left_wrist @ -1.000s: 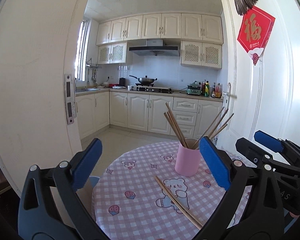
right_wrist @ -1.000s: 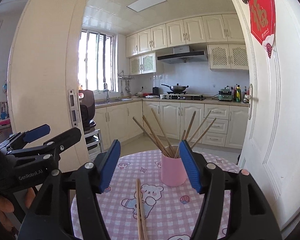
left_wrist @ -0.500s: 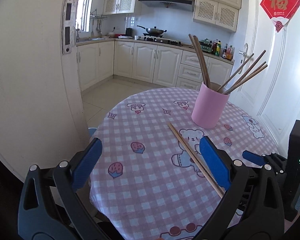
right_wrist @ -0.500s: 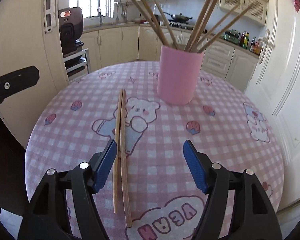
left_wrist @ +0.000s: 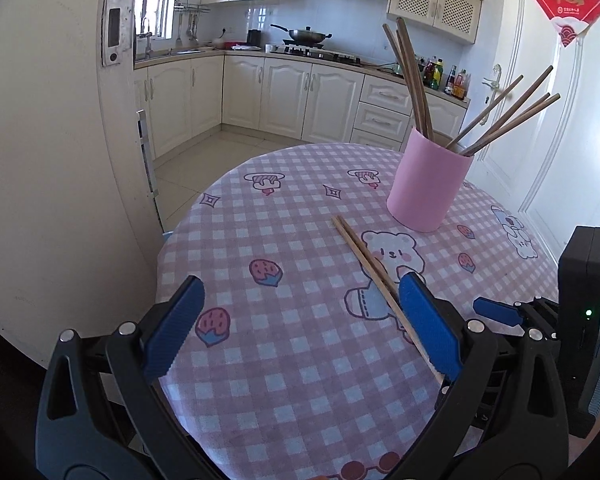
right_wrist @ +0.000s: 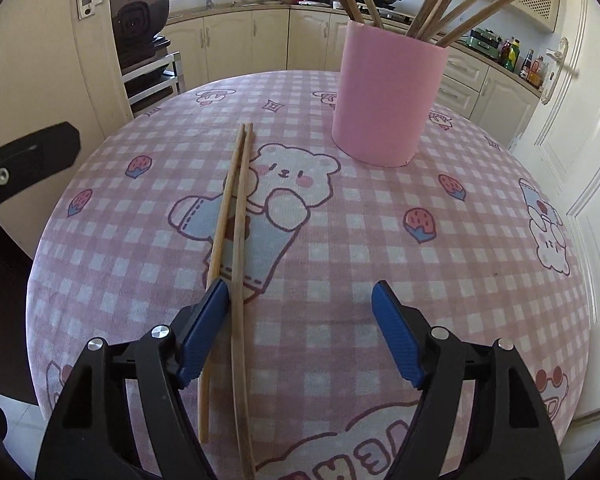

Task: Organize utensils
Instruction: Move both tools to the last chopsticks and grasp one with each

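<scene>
My right gripper [right_wrist: 300,328] hangs low over the round table [right_wrist: 380,280], its jaws opening, blue pads wide apart. One chopstick of the loose pair [right_wrist: 236,240] runs just inside the left pad, the other passes under it; I can't tell if the pad touches. Nothing is gripped. My left gripper [left_wrist: 300,332] is spread wide and empty over the checked tablecloth [left_wrist: 292,360], with the pair's [left_wrist: 374,276] near end behind its right pad. The pink cup [right_wrist: 388,96] stands beyond, full of chopsticks.
</scene>
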Demonstrator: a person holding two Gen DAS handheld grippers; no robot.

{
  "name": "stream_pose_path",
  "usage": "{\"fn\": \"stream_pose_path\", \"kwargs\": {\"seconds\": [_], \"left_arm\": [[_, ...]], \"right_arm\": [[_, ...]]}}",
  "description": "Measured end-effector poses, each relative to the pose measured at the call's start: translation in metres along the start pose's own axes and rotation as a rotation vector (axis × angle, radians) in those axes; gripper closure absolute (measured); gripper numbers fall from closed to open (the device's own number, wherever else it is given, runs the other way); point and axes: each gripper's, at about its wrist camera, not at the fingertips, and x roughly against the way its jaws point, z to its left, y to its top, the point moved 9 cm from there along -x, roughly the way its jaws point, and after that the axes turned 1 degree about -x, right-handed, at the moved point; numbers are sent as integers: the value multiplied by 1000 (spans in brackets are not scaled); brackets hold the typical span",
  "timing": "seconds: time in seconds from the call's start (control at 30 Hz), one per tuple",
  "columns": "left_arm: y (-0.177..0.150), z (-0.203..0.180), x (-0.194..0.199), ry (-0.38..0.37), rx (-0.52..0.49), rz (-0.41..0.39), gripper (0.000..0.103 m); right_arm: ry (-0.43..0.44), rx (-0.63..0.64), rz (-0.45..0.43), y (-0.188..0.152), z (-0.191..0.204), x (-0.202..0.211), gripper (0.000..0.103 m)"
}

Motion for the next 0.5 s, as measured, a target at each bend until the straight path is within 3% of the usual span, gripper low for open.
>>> {"fn": "stream_pose_path", "kwargs": {"seconds": [0.03, 0.13, 0.23, 0.5], "left_arm": [[-1, 0, -3, 0, 1, 8, 7], [-5, -1, -10, -3, 1, 34, 7], [-8, -5, -18, -13, -9, 59, 7], [-11, -8, -59, 14, -57, 176, 8]], "right_arm": [[55, 7, -7, 0, 8, 1, 32], [-18, 18, -36, 4, 4, 5, 32], [-36, 4, -16, 4, -3, -1, 32], [-10, -56, -3, 11, -21, -8, 32]]}}
